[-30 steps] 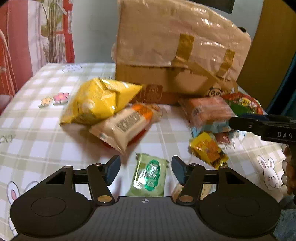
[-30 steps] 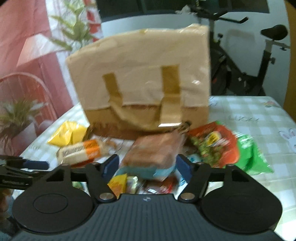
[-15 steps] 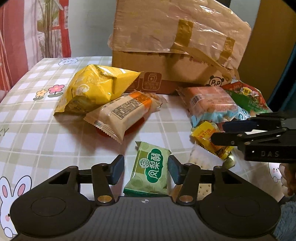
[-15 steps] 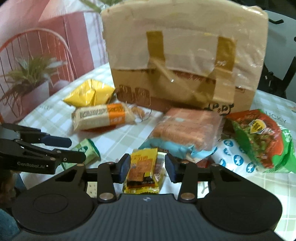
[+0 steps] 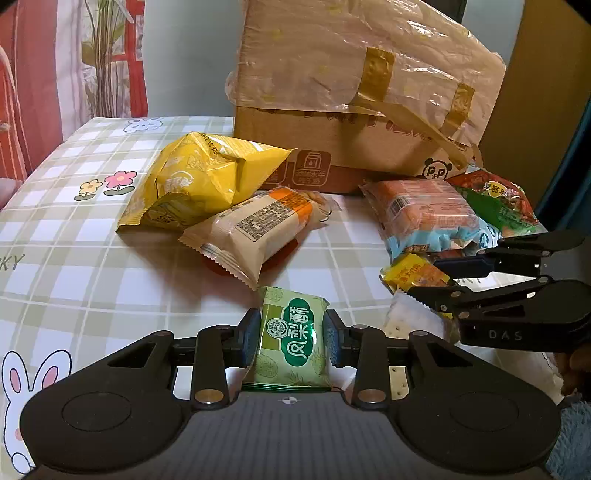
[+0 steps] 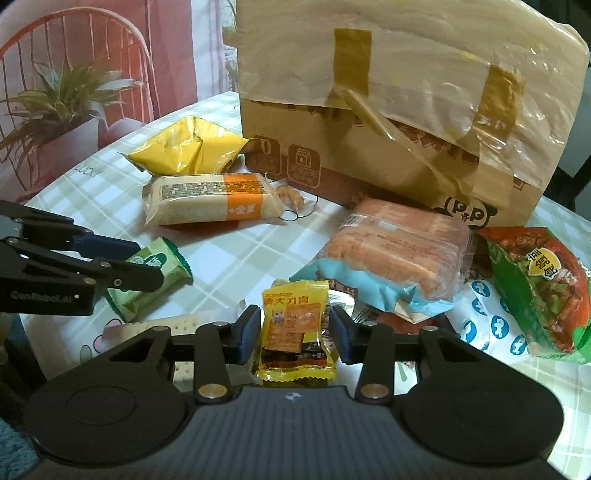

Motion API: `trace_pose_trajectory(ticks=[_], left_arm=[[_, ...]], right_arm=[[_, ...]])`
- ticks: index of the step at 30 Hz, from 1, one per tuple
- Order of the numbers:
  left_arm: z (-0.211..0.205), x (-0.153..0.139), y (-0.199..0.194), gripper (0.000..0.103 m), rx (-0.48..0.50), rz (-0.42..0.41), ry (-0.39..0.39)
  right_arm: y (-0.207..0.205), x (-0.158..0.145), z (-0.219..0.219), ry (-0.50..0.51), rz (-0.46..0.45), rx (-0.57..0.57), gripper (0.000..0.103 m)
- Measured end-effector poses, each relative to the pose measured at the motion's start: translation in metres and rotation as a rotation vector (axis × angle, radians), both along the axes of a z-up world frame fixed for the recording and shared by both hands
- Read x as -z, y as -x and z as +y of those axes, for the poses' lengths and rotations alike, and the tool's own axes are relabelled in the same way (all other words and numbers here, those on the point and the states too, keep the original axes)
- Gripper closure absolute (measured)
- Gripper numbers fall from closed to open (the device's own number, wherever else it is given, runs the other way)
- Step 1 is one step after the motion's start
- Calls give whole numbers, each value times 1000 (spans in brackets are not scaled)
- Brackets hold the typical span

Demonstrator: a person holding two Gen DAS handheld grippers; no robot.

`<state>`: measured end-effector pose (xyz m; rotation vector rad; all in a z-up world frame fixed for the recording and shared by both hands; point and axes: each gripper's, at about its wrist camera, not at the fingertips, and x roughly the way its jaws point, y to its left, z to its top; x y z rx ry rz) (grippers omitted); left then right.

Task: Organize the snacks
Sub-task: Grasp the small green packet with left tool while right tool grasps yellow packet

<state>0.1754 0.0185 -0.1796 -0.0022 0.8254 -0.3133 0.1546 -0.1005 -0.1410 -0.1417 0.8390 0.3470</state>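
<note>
"DAS" stands on the right gripper point(image 5: 436, 280); "GenRobot.AI" on the left gripper point(image 6: 147, 266); "P&P" on the cardboard box point(image 5: 332, 162); "LUCKY" on the tablecloth point(image 6: 88, 171).

Looks like someone's home, dining table setup

Checked bunny-and-flower tablecloth point(image 5: 110, 266), floral curtain point(image 5: 74, 55), a potted plant point(image 6: 55, 107) by a red chair point(image 6: 74, 33), and a taped-up cardboard box point(image 5: 351, 110).

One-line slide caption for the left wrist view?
Left gripper closes around a green pastry packet on the checked tablecloth, other snacks and a taped cardboard box behind.
</note>
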Motion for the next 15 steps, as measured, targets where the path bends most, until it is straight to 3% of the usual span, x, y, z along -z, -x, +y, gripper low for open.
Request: trace_pose_trajectory(ticks=[3, 5, 7, 13, 15], left_arm=[[0, -1, 1, 65, -12, 1, -6], [1, -4, 2, 79, -26, -2, -4], [3, -8, 3, 84, -32, -7, -1], [-1, -8, 4, 83, -45, 9, -44], [-1, -9, 3, 79, -55, 19, -42]], right_arm=[[-1, 5, -1, 12, 7, 0, 58], [-1, 6, -2, 3, 2, 1, 59], [0, 5, -4, -13, -2, 4, 64], [9, -2, -18, -91, -27, 15, 67], [10, -2, -24, -114, -24, 25, 67]])
